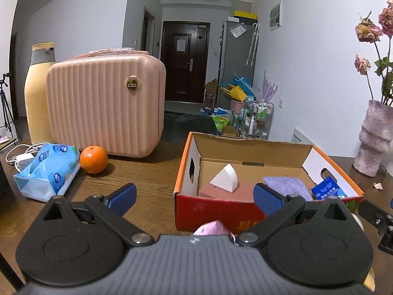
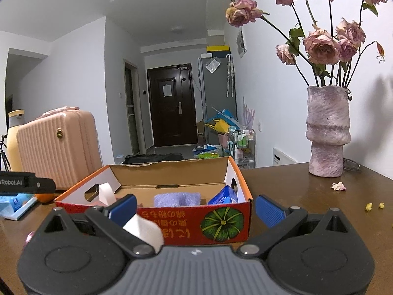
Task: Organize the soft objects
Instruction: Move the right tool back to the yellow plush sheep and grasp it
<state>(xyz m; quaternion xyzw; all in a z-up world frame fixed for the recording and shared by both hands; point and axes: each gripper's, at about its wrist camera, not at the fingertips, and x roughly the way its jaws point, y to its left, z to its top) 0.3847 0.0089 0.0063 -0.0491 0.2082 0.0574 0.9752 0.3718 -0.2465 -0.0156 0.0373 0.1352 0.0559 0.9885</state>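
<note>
Pink cloth (image 1: 213, 228) peeks over my left gripper's body; my left gripper (image 1: 195, 195) gapes wide, holding nothing. Ahead and right of it sits the cardboard box (image 1: 245, 147) with a white wedge sponge (image 1: 226, 178), a purple cloth (image 1: 288, 184) and a blue packet (image 1: 328, 188). Only this view shows the tissue pack (image 1: 48, 169) and the orange (image 1: 93, 159) well, off to the left.

White sponge (image 2: 145, 229) lies just below my right gripper (image 2: 196, 209), also spread open and empty. Straight ahead, the box front bears a pumpkin picture (image 2: 222, 223) and orange writing I cannot read. "Robot.AI" shows on the other gripper at left. Right of me stands a vase (image 2: 328, 130).
</note>
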